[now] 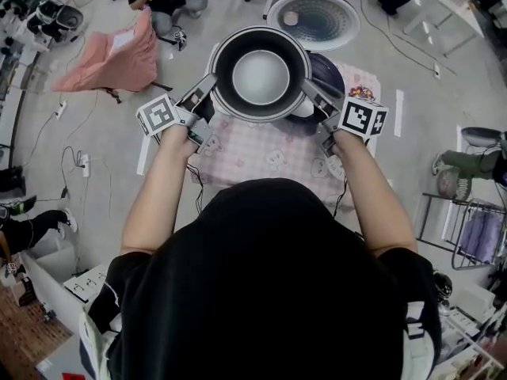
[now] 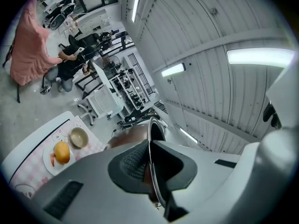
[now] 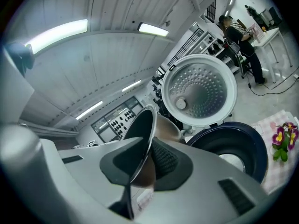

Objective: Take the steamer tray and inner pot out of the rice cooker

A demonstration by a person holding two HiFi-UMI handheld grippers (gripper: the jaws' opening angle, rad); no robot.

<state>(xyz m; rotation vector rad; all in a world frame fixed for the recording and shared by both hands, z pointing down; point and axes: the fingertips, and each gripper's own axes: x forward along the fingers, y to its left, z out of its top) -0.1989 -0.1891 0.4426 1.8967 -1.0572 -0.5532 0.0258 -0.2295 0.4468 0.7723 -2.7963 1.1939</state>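
Observation:
The dark inner pot [image 1: 261, 76], pale grey inside, hangs between my two grippers above the table. My left gripper [image 1: 207, 91] is shut on the pot's left rim [image 2: 154, 127], the thin metal edge pinched between its pads [image 2: 133, 164]. My right gripper [image 1: 314, 94] is shut on the opposite rim [image 3: 145, 120], its pads [image 3: 163, 160] clamped on the wall. The dark blue rice cooker [image 1: 331, 74] [image 3: 236, 141] stands just behind and to the right of the pot, its round lid [image 1: 313, 18] [image 3: 200, 90] open. No steamer tray shows in any view.
A pink checked cloth [image 1: 261, 153] covers the table. A plate with an orange fruit [image 2: 61, 152] and a small bowl [image 2: 78, 137] sit on it to the left, a flower pot [image 3: 281, 140] to the right. A pink draped cloth [image 1: 119, 54] and a person are beyond.

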